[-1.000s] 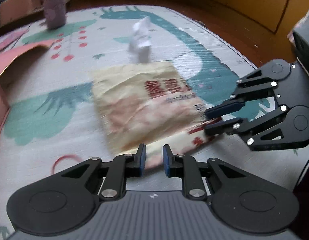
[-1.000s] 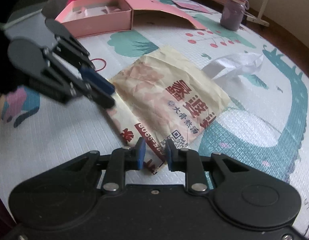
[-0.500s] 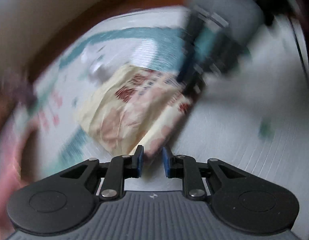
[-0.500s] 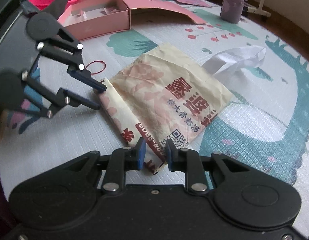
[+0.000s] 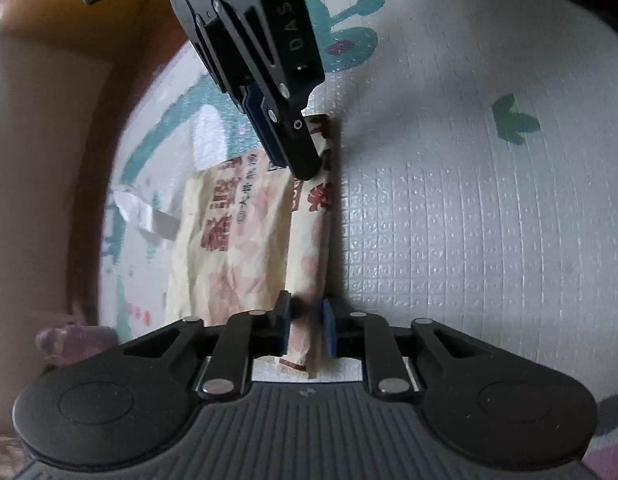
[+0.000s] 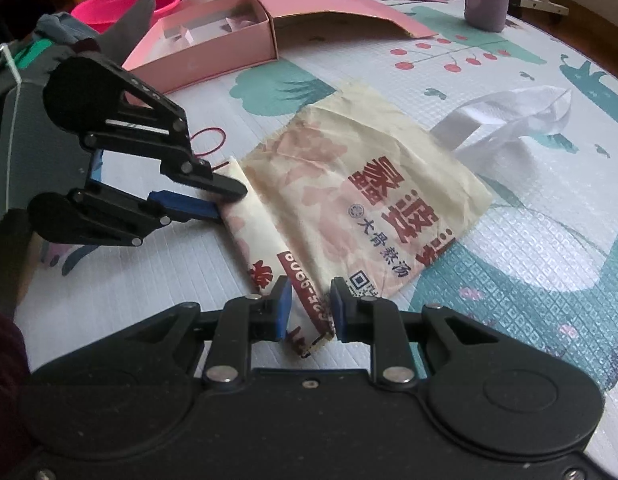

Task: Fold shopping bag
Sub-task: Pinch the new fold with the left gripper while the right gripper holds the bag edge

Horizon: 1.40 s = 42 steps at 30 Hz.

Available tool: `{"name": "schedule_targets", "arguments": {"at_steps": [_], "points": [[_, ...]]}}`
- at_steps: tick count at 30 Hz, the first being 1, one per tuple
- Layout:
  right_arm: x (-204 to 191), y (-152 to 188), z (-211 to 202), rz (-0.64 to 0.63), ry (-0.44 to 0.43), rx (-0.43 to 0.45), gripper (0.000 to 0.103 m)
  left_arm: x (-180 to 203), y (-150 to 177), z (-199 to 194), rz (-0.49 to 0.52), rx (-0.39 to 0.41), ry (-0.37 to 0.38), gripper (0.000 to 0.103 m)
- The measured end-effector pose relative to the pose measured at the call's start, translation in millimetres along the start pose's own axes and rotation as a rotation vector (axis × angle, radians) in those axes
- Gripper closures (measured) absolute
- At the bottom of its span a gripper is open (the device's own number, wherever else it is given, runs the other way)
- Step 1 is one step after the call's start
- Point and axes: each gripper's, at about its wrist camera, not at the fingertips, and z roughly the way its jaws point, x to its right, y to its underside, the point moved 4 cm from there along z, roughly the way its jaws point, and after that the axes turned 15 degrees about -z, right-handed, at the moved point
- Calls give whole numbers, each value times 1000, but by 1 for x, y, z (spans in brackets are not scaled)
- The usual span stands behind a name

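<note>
Both grippers' blue-padded fingers [image 6: 283, 308] pinched the cream printed fabric shopping bag's [image 6: 349, 200] folded edge, left gripper [image 5: 305, 322] closing, right gripper [image 6: 309, 306] clamped, apparently to turn another fold.

Dim, soft daylight; fisheye bends the edges, left view's rim blurred, shadows faint

We hold both grippers angled down & facing each other across the mat. Left gripper [image 6: 229, 200] lies rolled on its side, one finger above the other; its jaws are closing w/ the bag's folded edge between the pads. Right gripper [image 6: 309, 308] sits w/ jaws narrowly parted, the bag's near corner between its blue pads; can't tell if they press. A dark sleeve [image 6: 5, 360] shows at left.
</note>
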Motion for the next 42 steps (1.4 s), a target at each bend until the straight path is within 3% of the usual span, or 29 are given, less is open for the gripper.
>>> {"name": "schedule_targets", "arguments": {"at_steps": [4,7,10,13,15,17,19,24,27,30,32,35,42], "points": [[10,9,-11,77,21,-4,83,-3,-1,0,-25,-14,26,95],[24,30,-20,136,144,-85,85,0,2,0,-51,-3,1,96],[32,37,-31,248,145,-60,84,5,-1,0,-48,-6,-20,96],[19,21,-46,220,165,25,84,9,-5,1,-33,-14,-37,96],[2,1,-51,142,145,116,84,11,-4,1,-16,-13,-53,96],[-13,-10,-47,40,138,128,84,14,-3,-1,-5,-3,-65,96],[-33,-15,-38,-116,147,105,84,14,-1,-3,-7,11,-64,96],[-69,-12,-20,-370,109,63,84,10,0,-10,-16,23,-27,96],[-75,-6,-11,-507,185,-9,75,6,1,-13,-13,38,17,96],[-74,-2,-13,-537,178,-18,75,-4,5,-13,-36,63,76,96],[-73,-1,-16,-537,165,-24,79,-14,5,-14,-91,71,120,95],[-64,3,-23,-438,120,-3,80,-38,9,-14,-274,80,252,92],[-30,17,-29,-124,18,68,83,-103,36,13,-817,66,634,90]]}}
